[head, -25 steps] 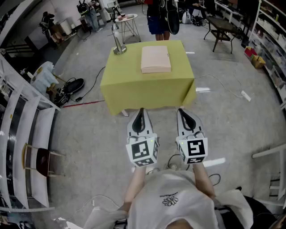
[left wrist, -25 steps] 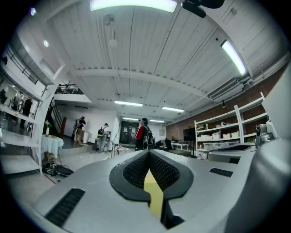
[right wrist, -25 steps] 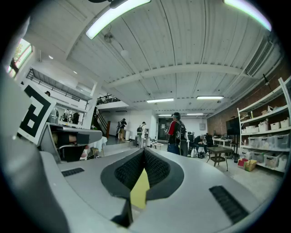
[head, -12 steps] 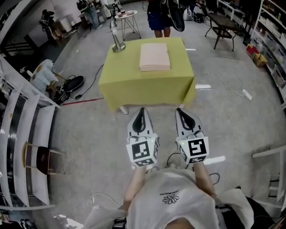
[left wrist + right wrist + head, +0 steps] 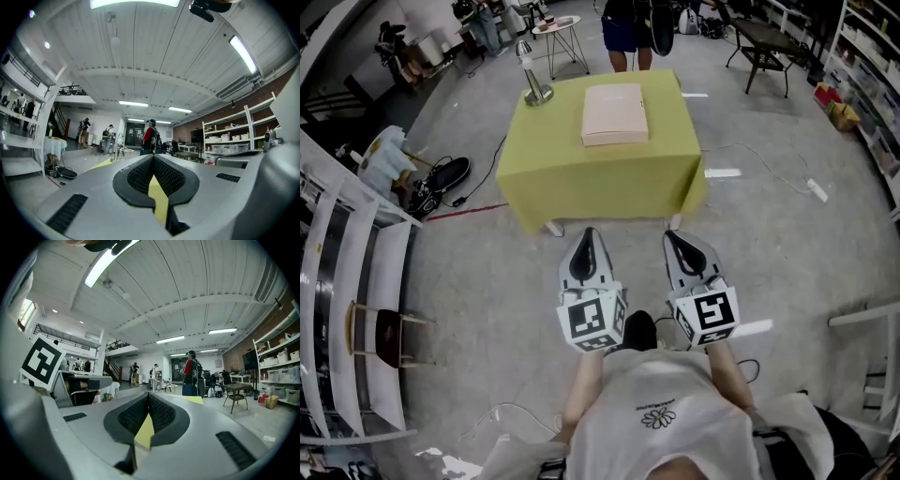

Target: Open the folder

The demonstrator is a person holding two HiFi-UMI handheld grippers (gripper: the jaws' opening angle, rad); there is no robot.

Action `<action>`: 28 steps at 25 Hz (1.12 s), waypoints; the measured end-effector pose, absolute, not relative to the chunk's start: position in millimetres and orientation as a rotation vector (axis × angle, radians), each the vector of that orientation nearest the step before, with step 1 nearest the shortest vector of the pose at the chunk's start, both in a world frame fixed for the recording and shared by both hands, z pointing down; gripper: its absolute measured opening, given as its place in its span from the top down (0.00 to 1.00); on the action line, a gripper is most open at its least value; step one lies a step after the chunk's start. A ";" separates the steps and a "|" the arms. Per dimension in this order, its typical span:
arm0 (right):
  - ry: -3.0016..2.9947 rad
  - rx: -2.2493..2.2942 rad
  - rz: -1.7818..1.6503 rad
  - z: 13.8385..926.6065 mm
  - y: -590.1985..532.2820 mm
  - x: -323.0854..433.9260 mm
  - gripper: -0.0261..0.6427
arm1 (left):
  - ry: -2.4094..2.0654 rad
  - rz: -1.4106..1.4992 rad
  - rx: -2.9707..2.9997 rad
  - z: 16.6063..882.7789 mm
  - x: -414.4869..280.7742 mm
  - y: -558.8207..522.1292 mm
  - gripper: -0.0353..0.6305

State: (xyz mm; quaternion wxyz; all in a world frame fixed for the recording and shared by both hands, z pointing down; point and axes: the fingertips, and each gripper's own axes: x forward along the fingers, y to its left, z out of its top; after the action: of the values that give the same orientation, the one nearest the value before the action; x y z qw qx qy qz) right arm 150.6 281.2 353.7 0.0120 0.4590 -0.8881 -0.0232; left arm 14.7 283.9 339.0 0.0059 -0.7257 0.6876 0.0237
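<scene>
The folder (image 5: pixel 615 113) is seen lying flat and closed on the table (image 5: pixel 600 183), which is covered by a yellow-green cloth. It is placed toward the table's far side, roughly mid-width. A metal desk lamp (image 5: pixel 532 77) is stood on the far left corner of the table, apart from the folder.

The left gripper (image 5: pixel 587 234) and right gripper (image 5: pixel 672 235) are held side by side over the grey floor (image 5: pixel 487 281), just short of the table's near edge. Both are pointed toward the table, well apart from the folder. Neither the table nor the folder is touched by them. 1 marker cube is carried at the rear of each gripper, close to the person's white shirt (image 5: pixel 656 422).

In the left gripper view the 2 black pads are clenched together at the tips, and nothing is gripped. Only a sliver of yellow cloth is seen through the gap behind the tips. The same is seen in the right gripper view: pads met at the tips, nothing held.

A standing person (image 5: pixel 628 23) is seen at the table's far side, cut off at the frame top. A small round side table (image 5: pixel 555 28) is placed beyond the lamp. White shelving (image 5: pixel 347 281) is seen at the left and a dark bench (image 5: pixel 766 42) at the upper right. A cable (image 5: pixel 769 178) is laid on the floor right of the table.
</scene>
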 end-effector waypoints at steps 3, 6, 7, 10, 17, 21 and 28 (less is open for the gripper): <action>-2.765 1.406 -0.072 359.0 274.1 152.6 0.94 | 2.153 0.084 -2.287 346.1 18.1 273.2 0.92; -2.764 1.358 -0.087 363.1 258.4 146.1 0.94 | 2.142 0.115 -2.308 347.1 16.1 249.5 0.92; -2.771 1.354 -0.083 363.5 251.3 143.3 0.94 | 2.140 0.122 -2.315 349.5 13.8 239.7 0.92; -2.763 1.373 -0.092 362.8 220.8 143.7 0.94 | 2.134 0.109 -2.329 360.5 12.2 203.4 0.92; -2.700 1.478 -0.067 366.8 122.0 136.1 0.94 | 2.046 0.025 -2.374 375.0 2.4 101.3 0.92; -2.676 1.497 -0.047 368.1 49.4 118.7 0.94 | 2.011 0.017 -2.391 373.9 -12.7 29.0 0.92; -2.655 1.511 -0.045 340.5 -64.6 70.0 0.94 | 1.986 0.053 -2.429 346.2 -60.4 -82.5 0.92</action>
State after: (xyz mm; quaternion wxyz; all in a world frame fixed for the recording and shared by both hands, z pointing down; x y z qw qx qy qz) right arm 70.0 -64.6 340.5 0.0432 0.4942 -0.8681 -0.0148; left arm -60.4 -82.5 346.2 0.0019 -0.7740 0.6330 0.0170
